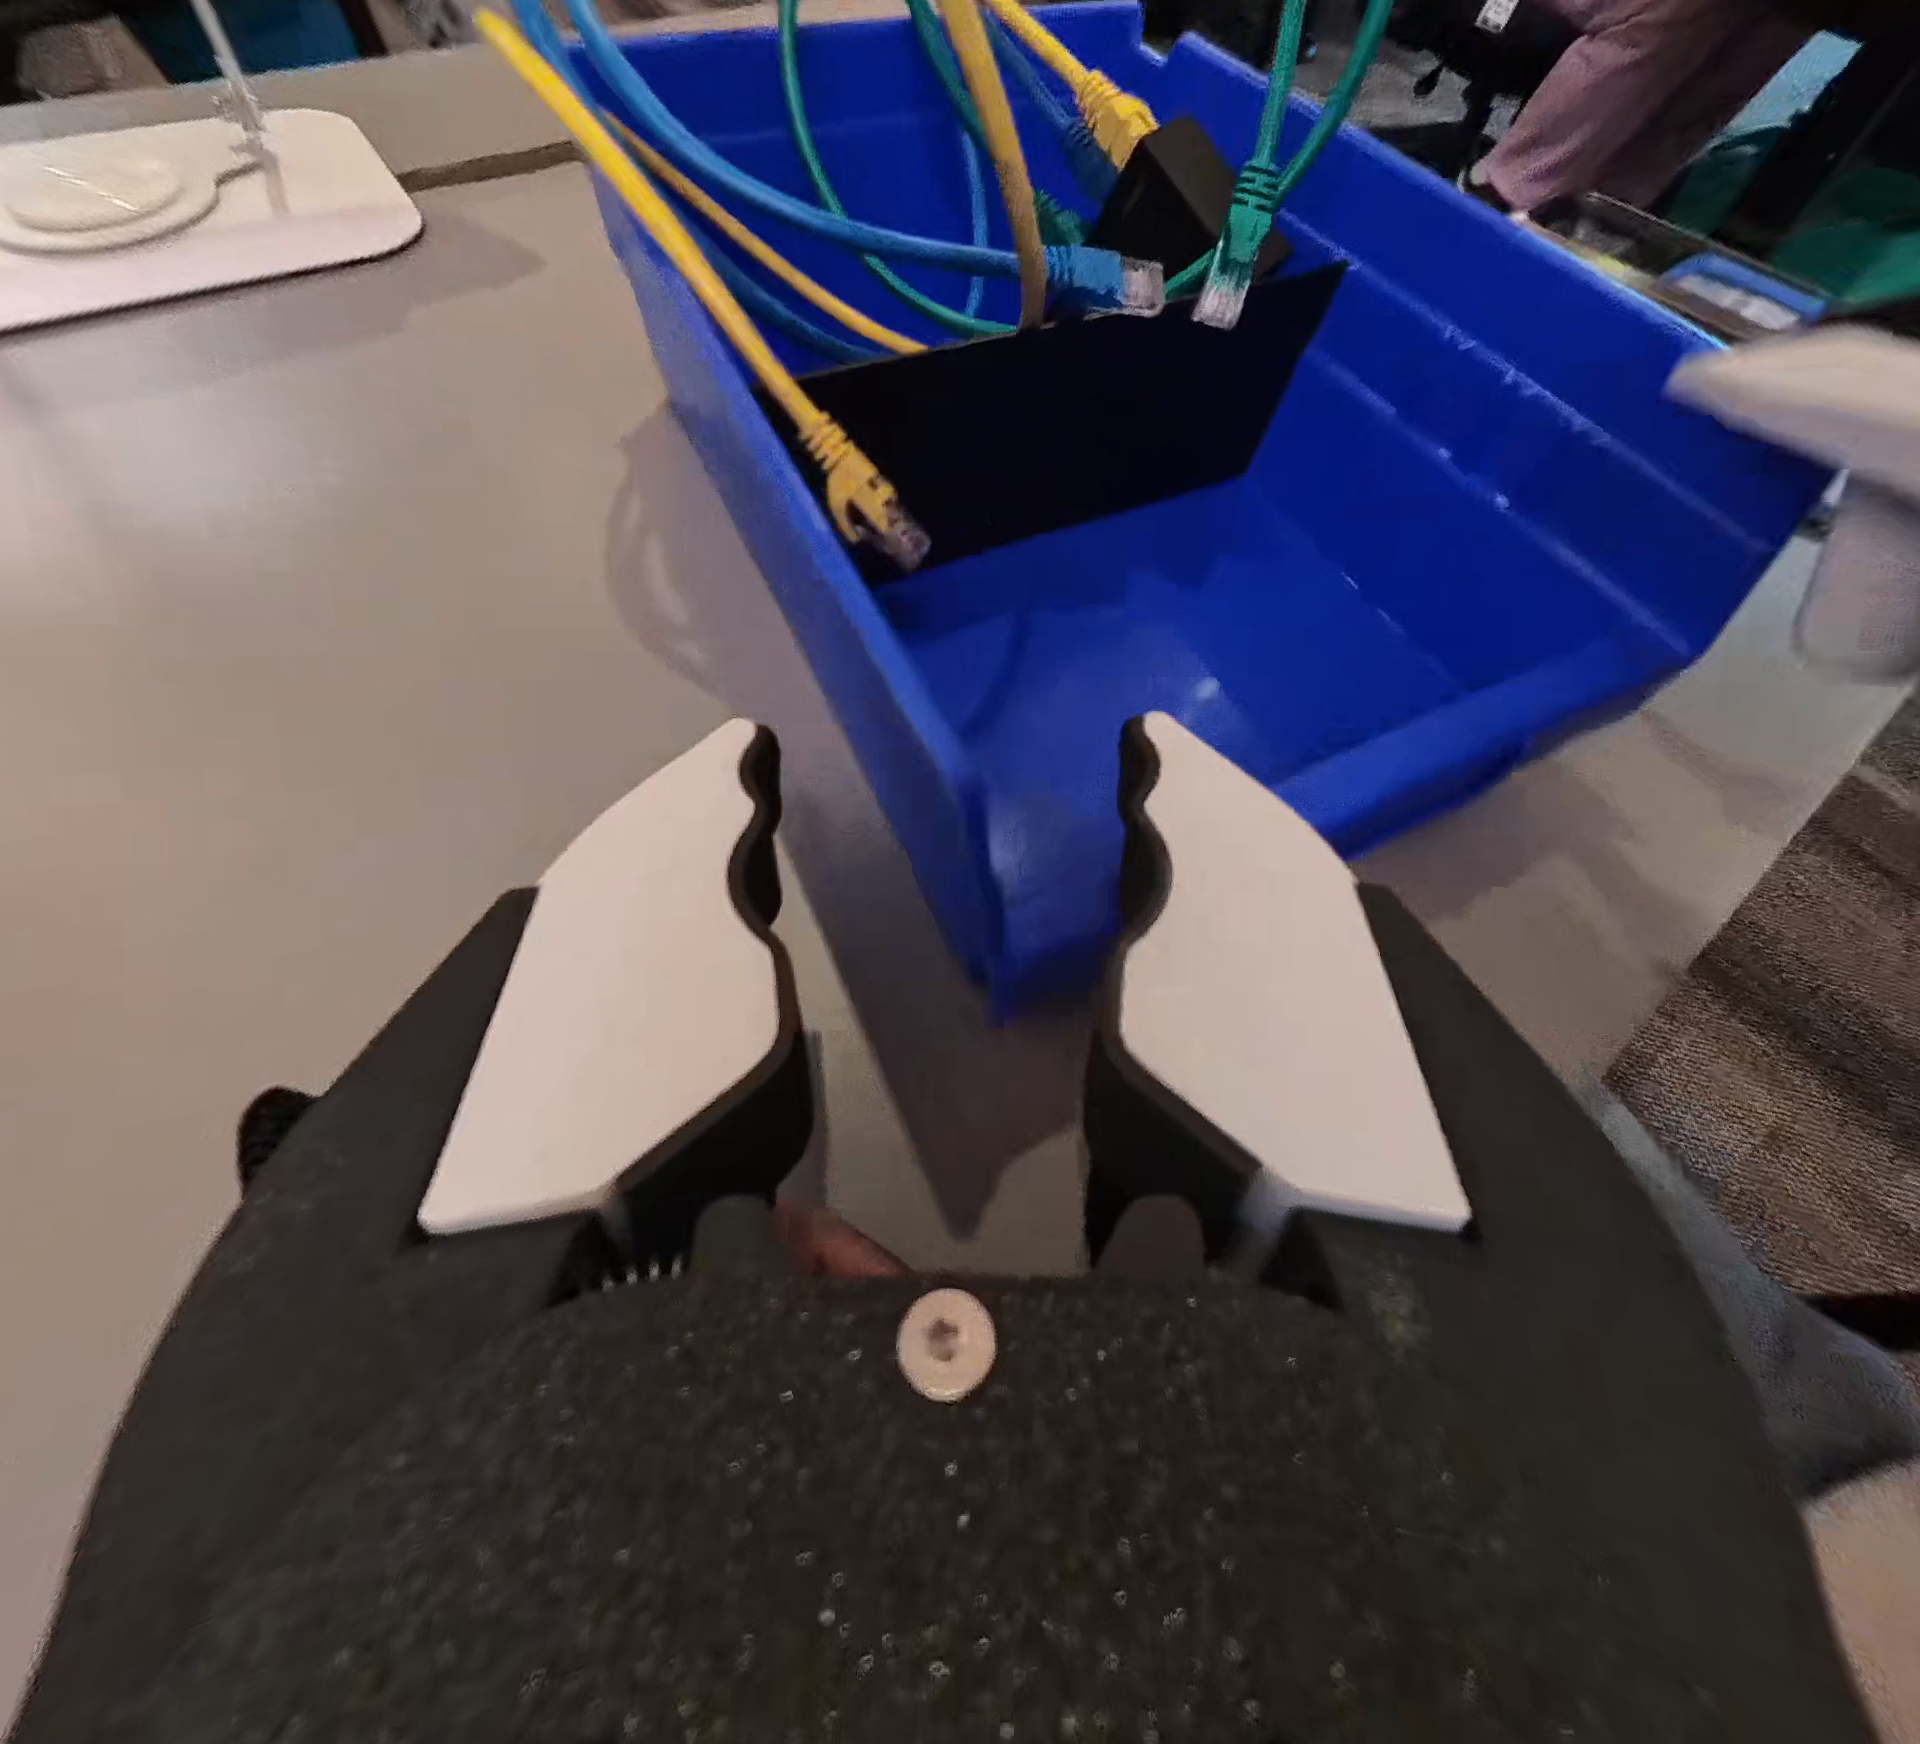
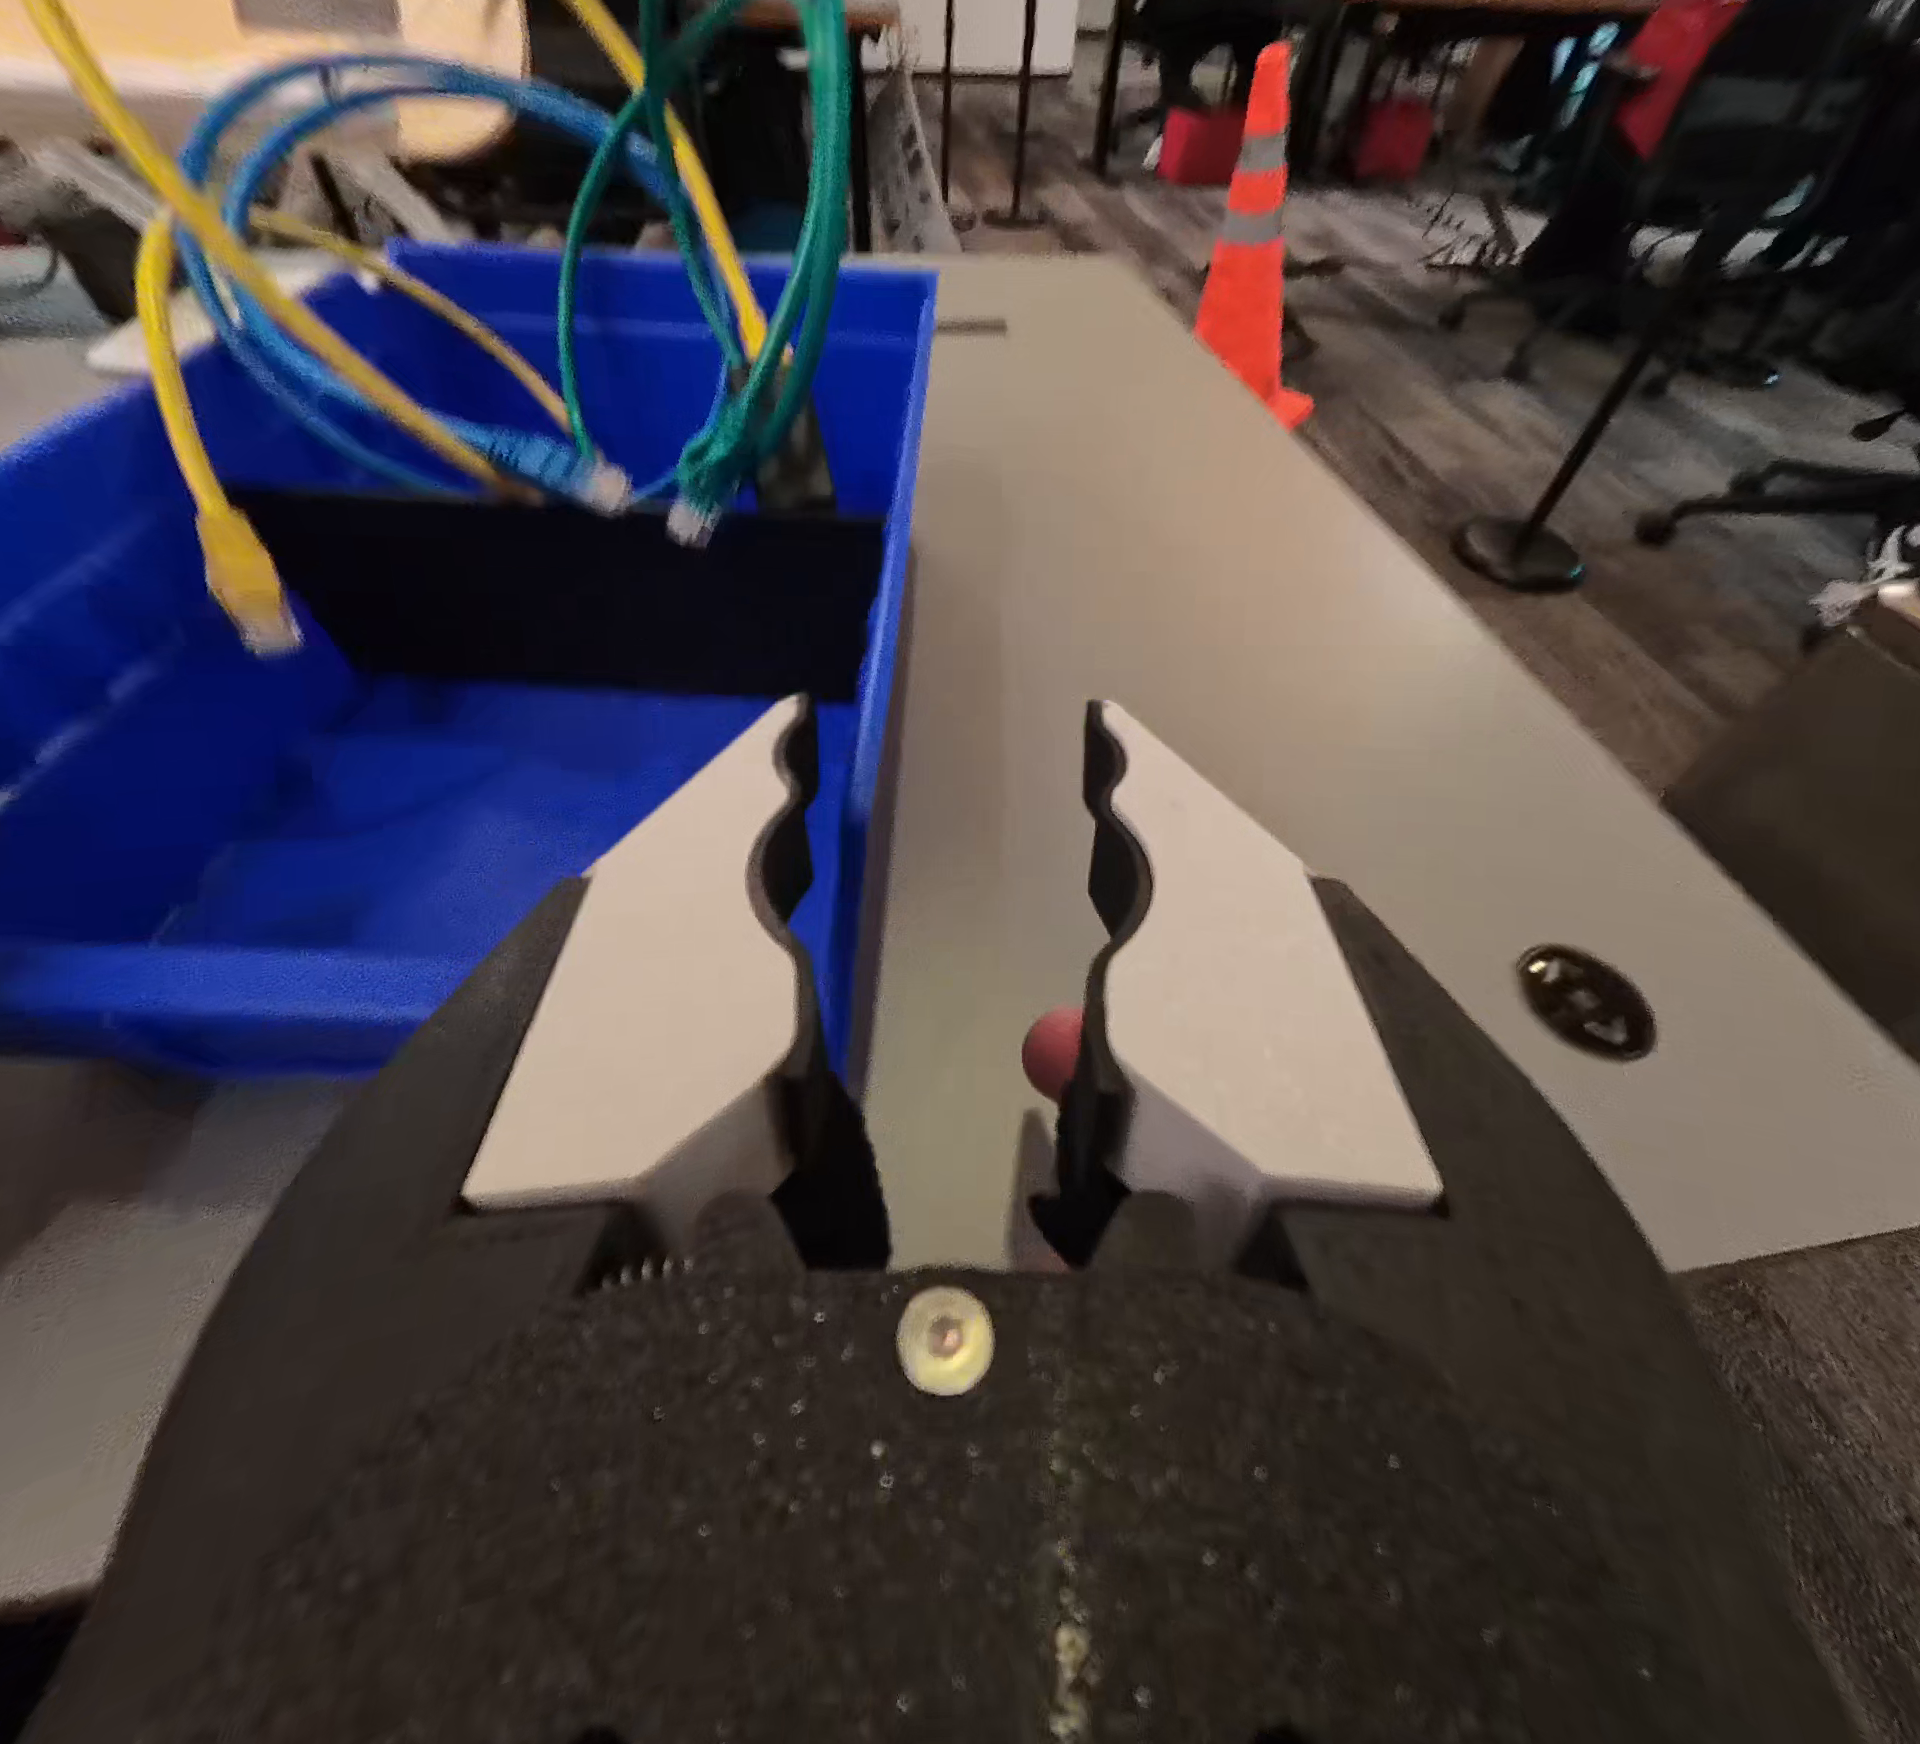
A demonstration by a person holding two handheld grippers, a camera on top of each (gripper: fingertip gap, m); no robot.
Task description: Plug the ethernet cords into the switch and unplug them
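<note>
Ethernet cords (image 1: 935, 219) loop from blue bin (image 1: 1455, 614), at 12 o'clock of my left gripper (image 1: 951, 738), 10 o'clock of right gripper (image 2: 945, 718); both grippers released, empty.

A bright blue bin (image 1: 1507, 468), crossed by a black divider (image 1: 1049, 437), sits ahead of the white-and-black left gripper (image 1: 951, 738); yellow (image 1: 644, 240), light blue (image 1: 727, 177) and green cords (image 1: 1288, 32) loop above it; right of the right gripper (image 2: 945, 718), an orange cone (image 2: 1252, 240) banded in silver-grey stands beyond the grey table (image 2: 1195, 614)
</note>
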